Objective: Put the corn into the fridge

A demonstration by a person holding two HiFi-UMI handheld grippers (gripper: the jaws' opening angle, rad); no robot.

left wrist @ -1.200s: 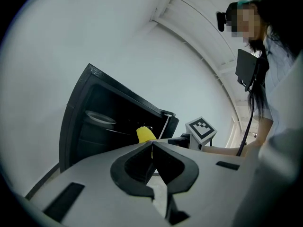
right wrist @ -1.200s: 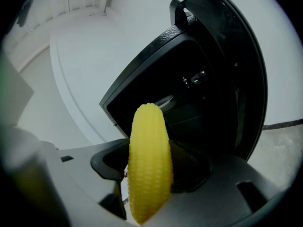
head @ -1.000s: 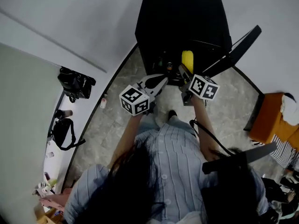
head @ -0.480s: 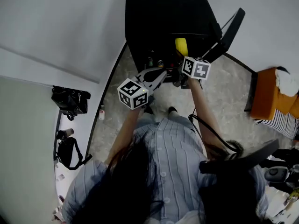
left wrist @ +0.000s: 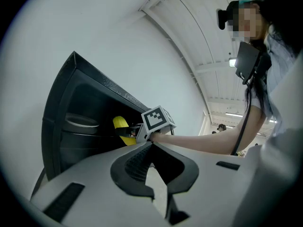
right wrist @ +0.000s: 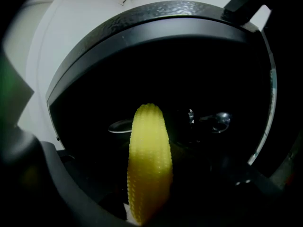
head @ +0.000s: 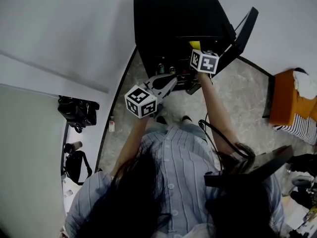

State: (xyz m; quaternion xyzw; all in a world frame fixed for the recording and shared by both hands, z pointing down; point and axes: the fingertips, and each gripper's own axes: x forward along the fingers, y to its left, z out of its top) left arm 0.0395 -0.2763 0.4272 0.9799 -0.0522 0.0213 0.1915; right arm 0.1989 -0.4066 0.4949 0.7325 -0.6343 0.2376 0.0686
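Note:
A yellow corn cob [head: 195, 44] is held at the mouth of the open black fridge [head: 173, 14], its tip just inside the top shelf. My right gripper [head: 197, 51] is shut on its lower end. In the right gripper view the corn [right wrist: 149, 164] stands upright in front of the dark interior. The left gripper view shows the corn [left wrist: 122, 126] and right gripper [left wrist: 127, 132] at the fridge [left wrist: 71, 103] opening. My left gripper [head: 172, 80] hangs lower, in front of the fridge, shut and holding nothing [left wrist: 152, 148].
The fridge door [head: 242, 33] swings open to the right. Cans or bottles [head: 166, 69] stand on a lower shelf, and a plate [right wrist: 120, 126] and a dial [right wrist: 215, 119] show inside. An orange seat [head: 285, 105] is at right; dark bags [head: 77, 112] lie along the left wall.
My right gripper has carried the corn forward, from in front of the fridge into its opening. The left gripper has stayed about where it was.

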